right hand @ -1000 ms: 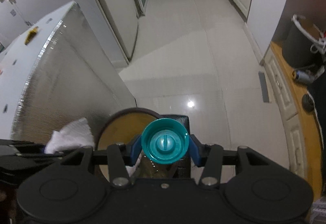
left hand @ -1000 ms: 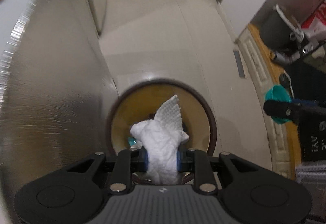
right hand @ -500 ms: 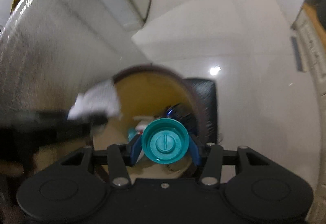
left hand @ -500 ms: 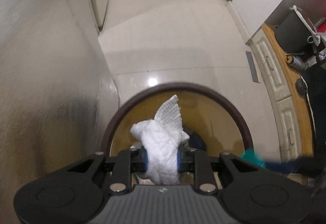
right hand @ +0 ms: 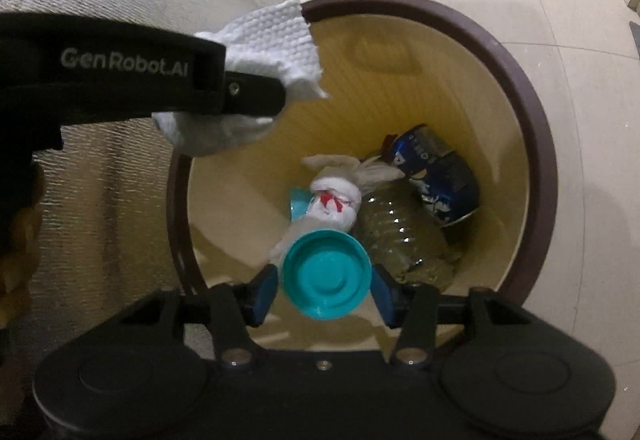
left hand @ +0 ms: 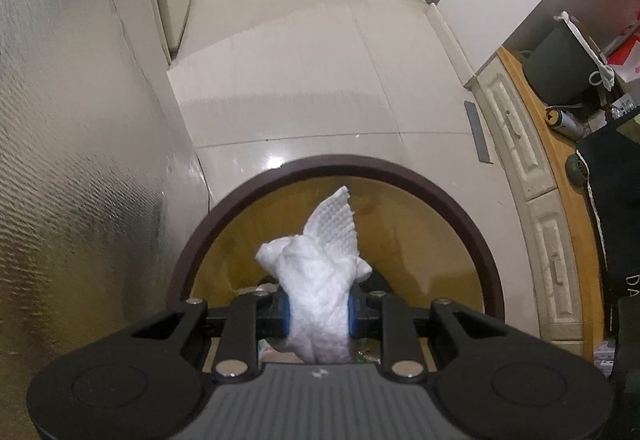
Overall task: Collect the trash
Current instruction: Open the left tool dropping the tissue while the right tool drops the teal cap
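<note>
My left gripper (left hand: 318, 314) is shut on a crumpled white paper towel (left hand: 320, 280) and holds it over the round bin (left hand: 460, 195), which has a dark brown rim and a yellow inside. The same towel (right hand: 272, 39) shows in the right wrist view, held over the bin's left rim (right hand: 532, 111). My right gripper (right hand: 325, 286) stands over the bin's mouth with a teal cup (right hand: 325, 274) between its blue pads; the pads look slightly apart from the cup.
In the bin lie a blue can (right hand: 436, 175), a clear plastic bottle (right hand: 396, 232) and a tied white bag (right hand: 336, 195). A silver foil-clad wall (left hand: 72, 159) stands left of the bin. A wooden cabinet (left hand: 560, 240) stands at the right. Tiled floor (left hand: 304, 79) lies beyond.
Both grippers moved forward and down over the bin. The right view now looks straight into it. The teal cup has tilted and the right pads look wider apart.
</note>
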A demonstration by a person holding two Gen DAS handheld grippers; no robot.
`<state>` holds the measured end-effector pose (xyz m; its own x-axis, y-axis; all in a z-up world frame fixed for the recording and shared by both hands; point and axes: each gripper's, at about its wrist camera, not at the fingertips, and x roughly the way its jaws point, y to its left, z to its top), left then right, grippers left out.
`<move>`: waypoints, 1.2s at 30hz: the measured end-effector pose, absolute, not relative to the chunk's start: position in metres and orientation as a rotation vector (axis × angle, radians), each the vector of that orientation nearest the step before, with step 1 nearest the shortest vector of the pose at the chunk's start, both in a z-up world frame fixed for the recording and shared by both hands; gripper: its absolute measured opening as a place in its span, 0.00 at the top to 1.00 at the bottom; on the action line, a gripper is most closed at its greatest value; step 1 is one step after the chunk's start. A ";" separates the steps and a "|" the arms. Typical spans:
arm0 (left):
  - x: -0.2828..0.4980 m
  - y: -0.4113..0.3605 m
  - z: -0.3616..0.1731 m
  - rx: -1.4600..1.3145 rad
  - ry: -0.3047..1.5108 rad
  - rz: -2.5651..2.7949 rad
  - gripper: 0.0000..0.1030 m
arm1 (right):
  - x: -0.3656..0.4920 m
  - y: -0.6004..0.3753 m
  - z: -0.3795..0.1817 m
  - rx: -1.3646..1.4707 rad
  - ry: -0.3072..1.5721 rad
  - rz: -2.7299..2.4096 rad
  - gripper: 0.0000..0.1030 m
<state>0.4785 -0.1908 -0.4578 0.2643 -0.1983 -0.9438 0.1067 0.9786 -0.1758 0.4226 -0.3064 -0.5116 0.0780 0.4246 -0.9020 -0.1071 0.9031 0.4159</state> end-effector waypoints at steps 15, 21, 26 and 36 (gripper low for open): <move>0.458 -0.206 -0.503 -0.132 1.476 -0.273 0.75 | 0.403 -0.348 -0.492 0.302 1.399 0.320 0.41; 0.453 -0.203 -0.506 -0.167 1.491 -0.256 0.31 | 0.401 -0.363 -0.474 0.320 1.353 0.288 0.40; 0.451 -0.202 -0.493 -0.172 1.465 -0.252 0.27 | 0.399 -0.369 -0.467 0.317 1.339 0.271 0.40; 0.433 -0.193 -0.470 -0.177 1.466 -0.195 0.22 | 0.389 -0.371 -0.459 0.285 1.343 0.256 0.40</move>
<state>0.4333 -0.1927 -0.4703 0.0945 -0.2377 -0.9667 0.0230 0.9713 -0.2365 0.3891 -0.3710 -0.4594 0.2073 0.3430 -0.9162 -0.0186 0.9377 0.3469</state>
